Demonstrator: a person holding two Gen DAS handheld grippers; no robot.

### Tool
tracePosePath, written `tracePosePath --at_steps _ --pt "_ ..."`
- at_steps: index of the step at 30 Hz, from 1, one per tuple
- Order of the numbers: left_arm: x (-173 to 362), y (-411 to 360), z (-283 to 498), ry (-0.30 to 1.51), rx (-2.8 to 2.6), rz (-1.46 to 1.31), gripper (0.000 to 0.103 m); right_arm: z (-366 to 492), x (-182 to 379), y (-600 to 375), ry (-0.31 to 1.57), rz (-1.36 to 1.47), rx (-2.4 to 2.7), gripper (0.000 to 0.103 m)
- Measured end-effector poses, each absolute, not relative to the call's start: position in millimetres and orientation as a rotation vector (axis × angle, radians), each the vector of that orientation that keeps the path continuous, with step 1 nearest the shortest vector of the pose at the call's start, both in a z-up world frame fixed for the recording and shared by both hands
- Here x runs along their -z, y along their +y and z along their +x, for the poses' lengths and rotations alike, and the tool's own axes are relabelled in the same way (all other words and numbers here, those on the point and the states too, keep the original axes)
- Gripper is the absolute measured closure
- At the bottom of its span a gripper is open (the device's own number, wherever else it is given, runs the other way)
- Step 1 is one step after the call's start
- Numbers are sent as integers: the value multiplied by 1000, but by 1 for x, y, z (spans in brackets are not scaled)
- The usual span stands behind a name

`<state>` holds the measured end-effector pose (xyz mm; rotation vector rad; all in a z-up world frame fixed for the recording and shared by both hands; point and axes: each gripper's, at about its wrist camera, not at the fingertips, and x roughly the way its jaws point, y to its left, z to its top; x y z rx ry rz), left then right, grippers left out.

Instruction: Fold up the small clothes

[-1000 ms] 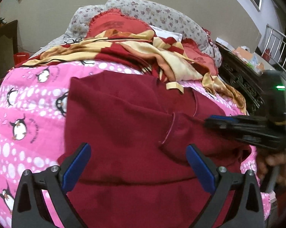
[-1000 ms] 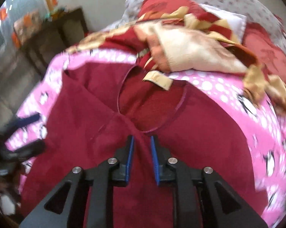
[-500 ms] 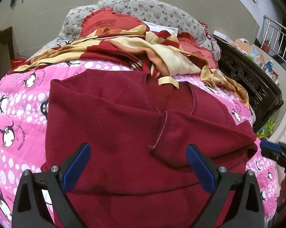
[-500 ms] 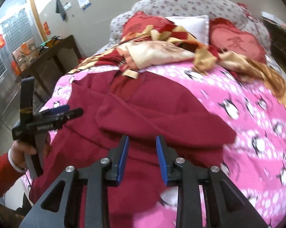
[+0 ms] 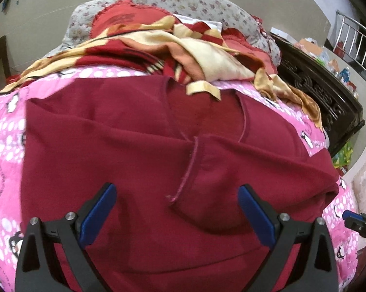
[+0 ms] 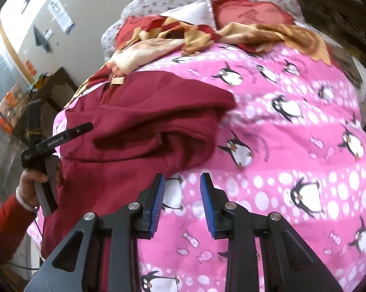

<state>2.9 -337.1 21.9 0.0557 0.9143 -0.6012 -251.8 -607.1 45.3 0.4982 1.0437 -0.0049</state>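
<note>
Maroon garment [image 5: 134, 150] spread on the pink penguin bedspread [image 6: 292, 126], right side folded over toward the middle, collar end just below the striped blanket [image 5: 158, 46]. Left gripper [image 5: 175, 209] over the garment, jaws released wide, empty; right gripper [image 6: 180, 194] off the garment's right edge, jaws parted, grasping nothing. Advised next: pinch the garment's left edge through both layers and carry it across squarely onto the folded side.

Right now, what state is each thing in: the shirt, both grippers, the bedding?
Maroon shirt: lying on the bed, one side folded across the middle.
Left gripper: wide open, holding nothing, over the shirt.
Right gripper: partly open, holding nothing, over bare quilt beside the shirt.
Pink penguin quilt: spread out under the shirt.
Red and yellow blanket: crumpled by the pillows.
</note>
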Motion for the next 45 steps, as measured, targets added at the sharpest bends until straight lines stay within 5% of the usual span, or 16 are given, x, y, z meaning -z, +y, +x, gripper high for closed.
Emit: tracePosePath --at_steps 5,6,23,34,36,37,45 --pt "-22 -360 3 964 647 109 89 -258 -46 -611 1028 504 23 59" --pt "-28 -361 1 960 663 109 92 -257 -46 -612 1023 507 29 59" --pt "-207 -282 -12 812 797 -159 93 -196 -46 -625 972 481 141 54" --pt "-146 -234 23 979 597 -237 93 -204 -44 -562 972 254 -28 35" --pt "-141 -231 24 982 589 -239 93 -194 -36 -553 1000 144 12 57" --pt "-139 -230 25 983 586 -242 93 -191 -34 -554 998 140 22 79" --pt "-75 -239 18 1056 547 -162 92 -223 -47 -572 916 278 43 80"
